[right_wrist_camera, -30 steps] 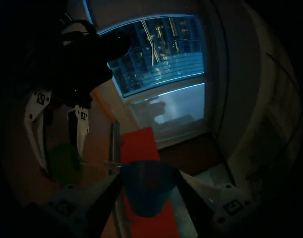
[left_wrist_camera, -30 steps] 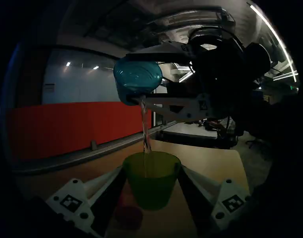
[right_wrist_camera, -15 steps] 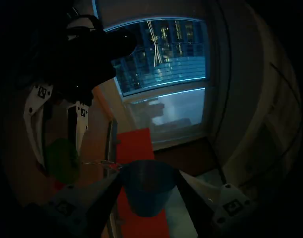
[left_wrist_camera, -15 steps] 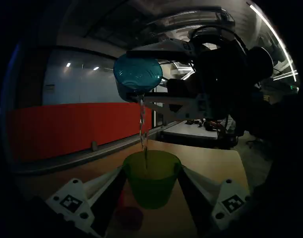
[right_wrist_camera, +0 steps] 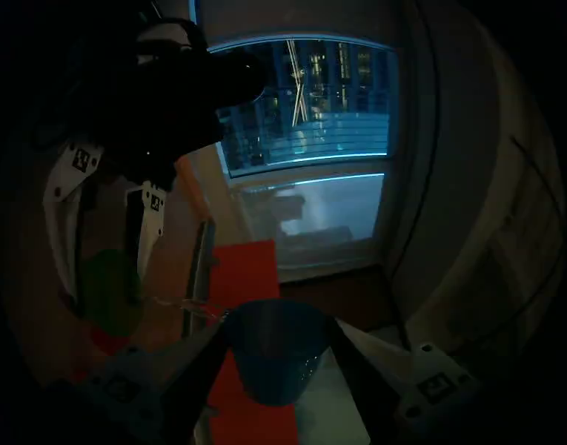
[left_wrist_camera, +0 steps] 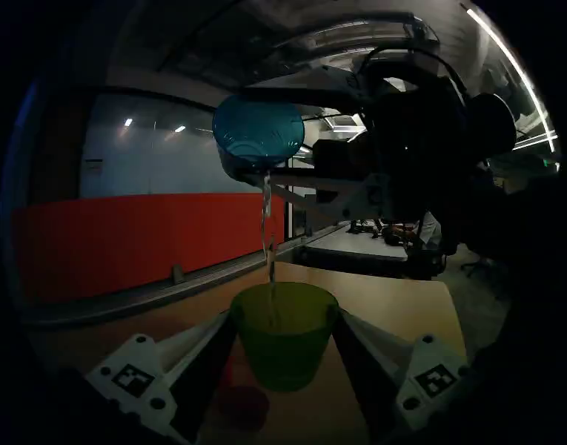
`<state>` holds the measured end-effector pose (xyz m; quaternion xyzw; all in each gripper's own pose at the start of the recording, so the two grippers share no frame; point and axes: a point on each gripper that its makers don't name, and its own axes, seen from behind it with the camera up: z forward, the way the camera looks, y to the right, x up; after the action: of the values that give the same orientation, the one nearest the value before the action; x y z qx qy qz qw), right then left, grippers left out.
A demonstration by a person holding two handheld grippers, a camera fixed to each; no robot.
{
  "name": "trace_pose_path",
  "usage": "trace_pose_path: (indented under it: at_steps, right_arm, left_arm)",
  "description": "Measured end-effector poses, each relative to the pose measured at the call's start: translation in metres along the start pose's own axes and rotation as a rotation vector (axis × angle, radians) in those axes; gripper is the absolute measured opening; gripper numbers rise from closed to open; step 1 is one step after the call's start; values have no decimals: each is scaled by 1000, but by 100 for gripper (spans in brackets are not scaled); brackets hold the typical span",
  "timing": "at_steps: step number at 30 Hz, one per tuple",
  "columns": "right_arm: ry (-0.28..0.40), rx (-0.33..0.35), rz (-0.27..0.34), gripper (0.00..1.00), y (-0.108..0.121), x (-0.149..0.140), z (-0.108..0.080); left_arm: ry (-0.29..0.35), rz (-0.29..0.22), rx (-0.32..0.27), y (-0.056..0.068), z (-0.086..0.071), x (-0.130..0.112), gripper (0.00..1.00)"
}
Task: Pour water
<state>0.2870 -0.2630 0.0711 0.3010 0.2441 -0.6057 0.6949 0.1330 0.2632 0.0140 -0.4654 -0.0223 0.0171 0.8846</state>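
**Pour tailing off**

My right gripper (right_wrist_camera: 277, 337) grips the blue cup (left_wrist_camera: 258, 141), tipped steeper than a second ago, high above the green cup (left_wrist_camera: 283, 348). My left gripper (left_wrist_camera: 283, 322) clamps that one over the table (left_wrist_camera: 402, 297). The stream (left_wrist_camera: 267, 222) is thinner now, breaking up. I judge the blue cup nearly empty and the pour almost done.

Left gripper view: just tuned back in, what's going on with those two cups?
A person is pouring. The right gripper has its fingers closed on the blue cup, tipped on its side above the green cup. A thin stream of water runs from its rim down into the green cup, which the left gripper grips upright between its fingers over the wooden table. How full the green cup is cannot be told.
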Motion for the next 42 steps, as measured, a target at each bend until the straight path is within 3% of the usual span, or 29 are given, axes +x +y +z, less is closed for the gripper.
trace_pose_path:
  at_steps: [42]
  right_arm:
    - [8, -19, -227, 94, 11, 15, 3]
  left_arm:
    - [5, -2, 4, -2, 0, 1, 85]
